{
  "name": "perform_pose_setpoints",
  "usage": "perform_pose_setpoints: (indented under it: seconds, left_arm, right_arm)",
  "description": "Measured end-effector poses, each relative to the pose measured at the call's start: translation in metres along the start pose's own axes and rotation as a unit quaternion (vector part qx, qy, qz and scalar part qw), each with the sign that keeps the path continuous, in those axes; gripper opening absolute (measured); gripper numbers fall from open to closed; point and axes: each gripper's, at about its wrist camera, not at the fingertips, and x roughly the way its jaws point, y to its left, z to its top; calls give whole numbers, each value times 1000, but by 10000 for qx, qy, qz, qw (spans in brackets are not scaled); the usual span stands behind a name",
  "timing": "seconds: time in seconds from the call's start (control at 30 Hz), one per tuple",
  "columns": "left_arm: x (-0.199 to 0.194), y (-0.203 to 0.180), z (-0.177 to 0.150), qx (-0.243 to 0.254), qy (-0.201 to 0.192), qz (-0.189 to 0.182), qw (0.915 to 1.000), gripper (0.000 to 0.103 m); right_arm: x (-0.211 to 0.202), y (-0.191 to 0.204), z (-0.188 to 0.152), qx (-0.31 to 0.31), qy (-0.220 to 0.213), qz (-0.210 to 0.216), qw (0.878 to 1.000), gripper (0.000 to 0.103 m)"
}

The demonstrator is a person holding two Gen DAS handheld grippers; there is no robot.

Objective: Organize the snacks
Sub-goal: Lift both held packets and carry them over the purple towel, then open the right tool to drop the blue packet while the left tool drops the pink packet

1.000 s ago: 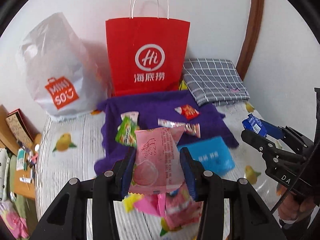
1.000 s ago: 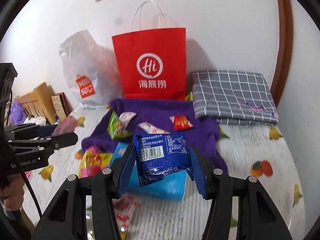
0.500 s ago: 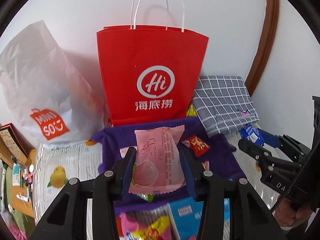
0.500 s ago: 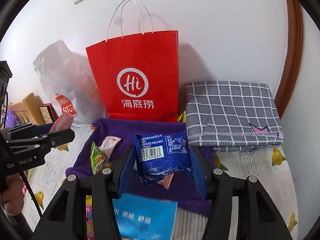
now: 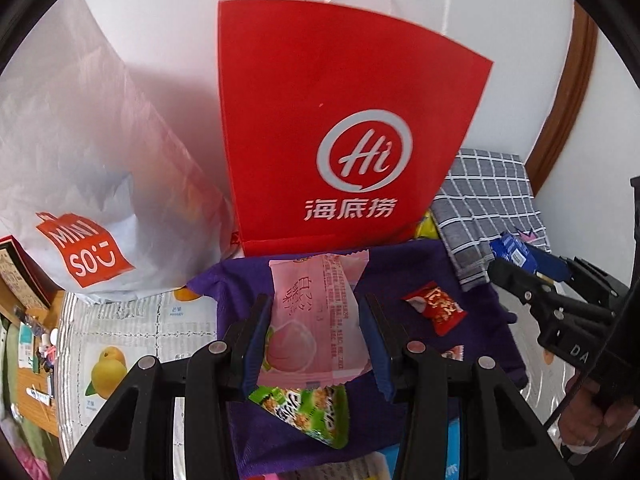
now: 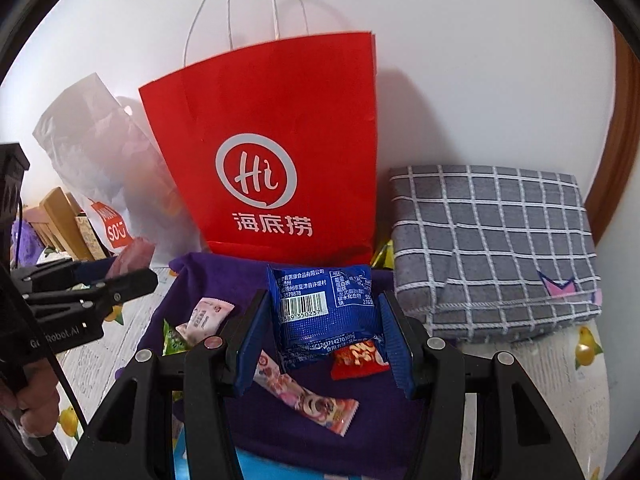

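My left gripper (image 5: 316, 340) is shut on a pink peach-print snack packet (image 5: 316, 320), held upright just in front of the red paper bag (image 5: 340, 120). My right gripper (image 6: 324, 332) is shut on a blue snack packet (image 6: 326, 308) with a barcode, close to the same red paper bag (image 6: 272, 152). Below both lies a purple cloth (image 6: 360, 432) with loose snacks: a green packet (image 5: 308, 408), a small red packet (image 5: 436, 308), a long pink wrapper (image 6: 304, 396) and a small pink-white packet (image 6: 202, 316). The right gripper (image 5: 524, 268) also shows at the left wrist view's right edge.
A white plastic shopping bag (image 5: 80, 152) stands left of the red bag. A folded grey checked cloth (image 6: 492, 248) lies to the right. The bed sheet (image 5: 132, 332) has a fruit print. A brown door frame (image 5: 568, 92) runs up the wall; clutter (image 5: 28, 344) sits beyond the bed's left edge.
Both grippers have moved forward over the bed toward the red paper bag, which now looms much larger. Each still holds its packet; the blue flat pack has slipped below the frames.
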Motion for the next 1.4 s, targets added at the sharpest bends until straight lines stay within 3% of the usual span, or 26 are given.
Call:
perform_pose_setpoints:
  seconds: [0.53, 1.4]
  left_arm:
    - [28, 9, -5, -90, 262, -168, 9995, 43]
    - [64, 0, -15, -94, 725, -113, 9973, 43]
  right_arm:
    - [46, -6, 3, -3, 192, 85, 9998, 54]
    - [90, -4, -21, -561, 1066, -61, 9927, 55]
